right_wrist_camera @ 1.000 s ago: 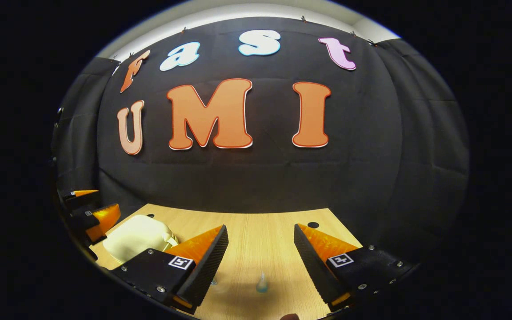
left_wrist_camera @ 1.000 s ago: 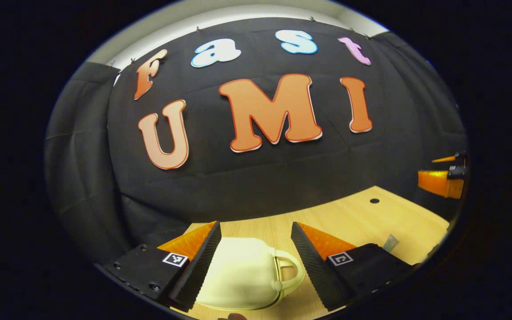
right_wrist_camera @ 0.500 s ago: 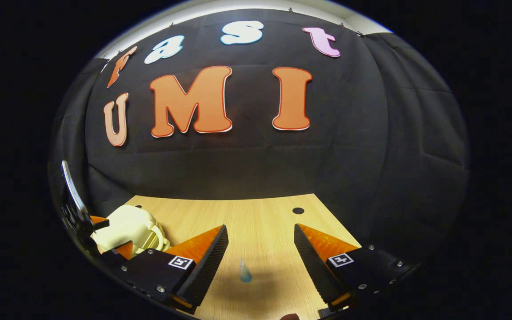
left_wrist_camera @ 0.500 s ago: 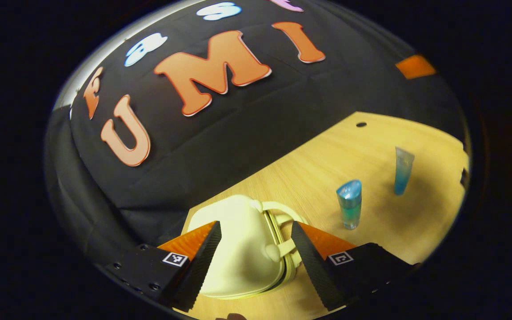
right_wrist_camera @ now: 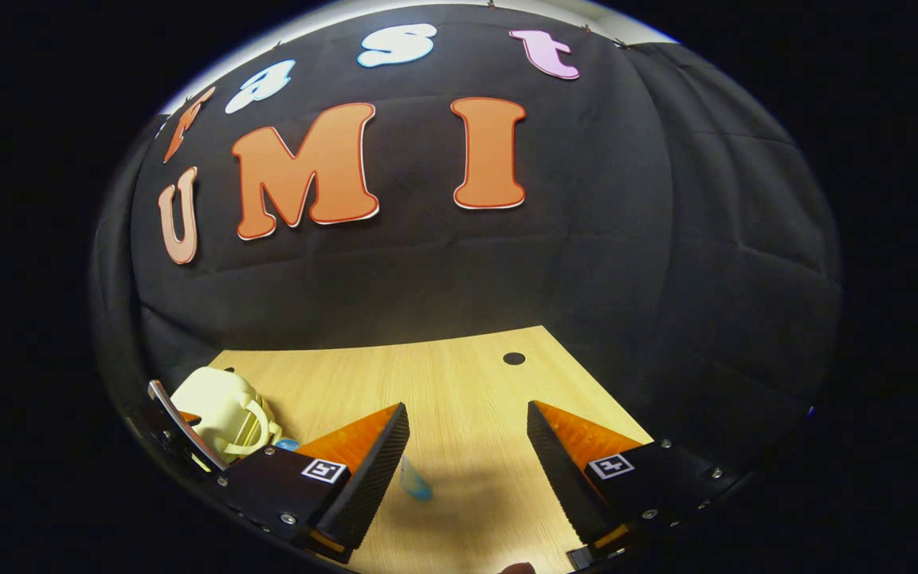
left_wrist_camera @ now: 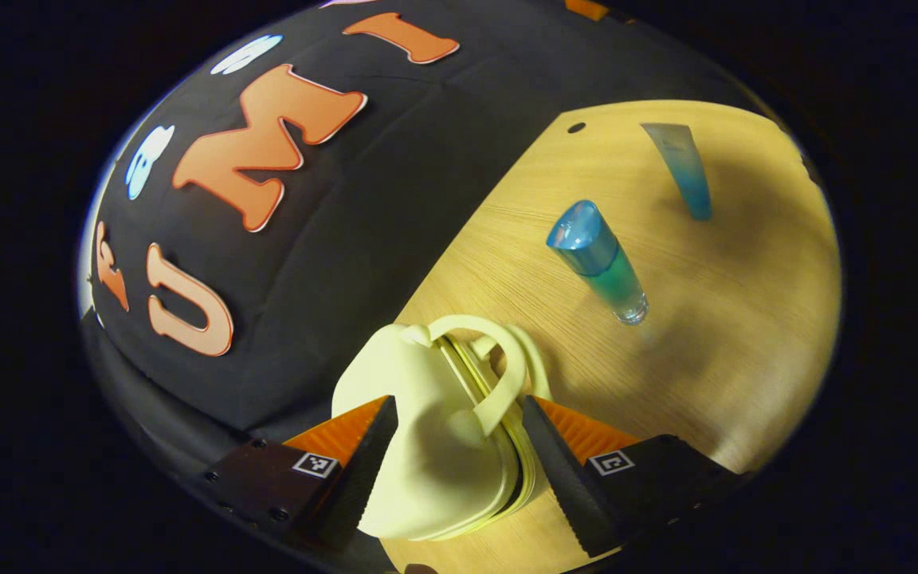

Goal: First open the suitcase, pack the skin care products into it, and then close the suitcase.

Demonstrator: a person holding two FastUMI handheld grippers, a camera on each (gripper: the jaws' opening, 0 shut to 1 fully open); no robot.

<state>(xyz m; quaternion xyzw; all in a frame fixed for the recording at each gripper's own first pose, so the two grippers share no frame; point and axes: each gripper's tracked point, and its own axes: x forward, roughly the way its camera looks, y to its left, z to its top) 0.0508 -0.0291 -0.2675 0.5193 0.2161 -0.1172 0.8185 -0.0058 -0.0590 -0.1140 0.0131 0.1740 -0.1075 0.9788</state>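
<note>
One closed suitcase, one bottle and one tube sit on the worktop; both tools, left tool and right tool, gape wide, holding nothing.

Your work surface is a light wooden table, grain running along its length, lit warm with soft shadows pooled across it. A small dark round hole sits near the far edge of the table in the left gripper view; you find the same hole close to the far edge in the right gripper view. Behind the table hangs the booth's black cloth wall, creased in long vertical and horizontal folds, meeting the tabletop along its far edge. Above the cloth a pale strip of room wall shows along the top.
</note>
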